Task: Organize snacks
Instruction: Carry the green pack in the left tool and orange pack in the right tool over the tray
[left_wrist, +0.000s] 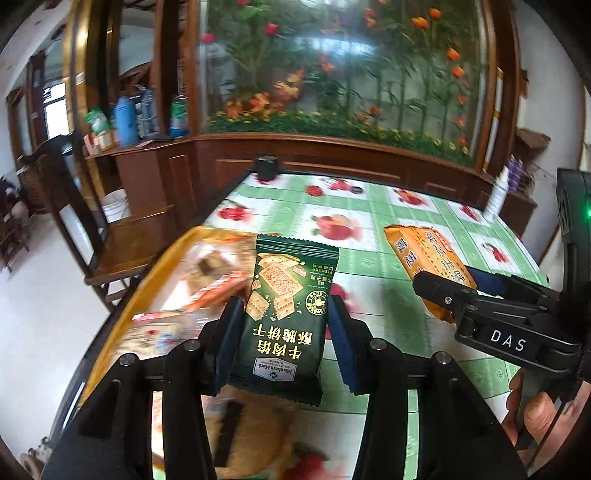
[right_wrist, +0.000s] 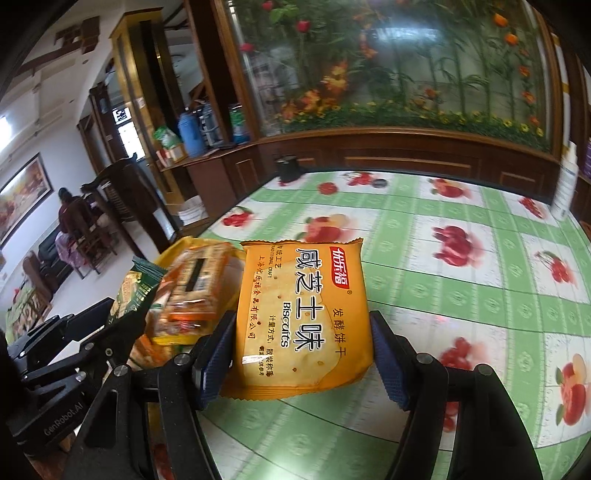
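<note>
My left gripper (left_wrist: 286, 317) is shut on a dark green biscuit packet (left_wrist: 284, 317) and holds it above the table, beside a yellow tray (left_wrist: 173, 254) with several snack packets. My right gripper (right_wrist: 301, 347) is shut on an orange biscuit packet (right_wrist: 301, 321), held above the tablecloth to the right of the tray (right_wrist: 173, 251). In the left wrist view the right gripper (left_wrist: 443, 291) and the orange packet (left_wrist: 428, 258) are at the right. In the right wrist view the left gripper (right_wrist: 122, 325) with the green packet (right_wrist: 136, 291) is at the left.
The table (left_wrist: 369, 229) has a green and white fruit-print cloth. A black object (left_wrist: 266, 167) stands at its far edge, a white bottle (right_wrist: 565, 184) at the far right. A wooden cabinet with a flower display (left_wrist: 332, 74) is behind. A wooden chair (left_wrist: 110, 236) stands left.
</note>
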